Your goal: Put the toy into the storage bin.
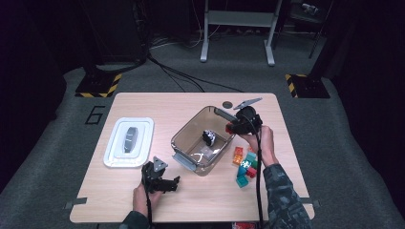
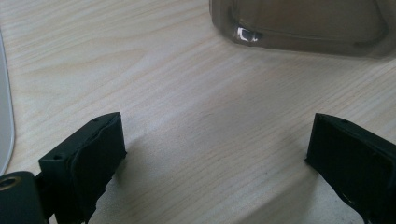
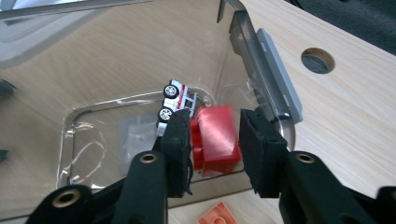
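Note:
A clear plastic bin [image 1: 191, 125] stands in the middle of the wooden table, with a small white toy car [image 1: 208, 137] on its floor. My right gripper [image 1: 229, 128] reaches over the bin's right rim. In the right gripper view a blurred, tilted red block [image 3: 215, 140] sits between the jaws of that gripper [image 3: 215, 144], above the bin floor and next to the toy car [image 3: 175, 100]. A narrow gap shows between the block and the right pad. My left gripper [image 1: 175, 183] rests open near the table's front edge, its jaws [image 2: 215, 154] wide apart over bare wood.
A white lid [image 1: 129, 143] with a grey piece on it lies at the left. A heap of coloured blocks [image 1: 246, 167] sits right of the bin, and an orange block [image 3: 217, 217] lies below the right jaws. A round hole [image 1: 227, 104] marks the table behind the bin.

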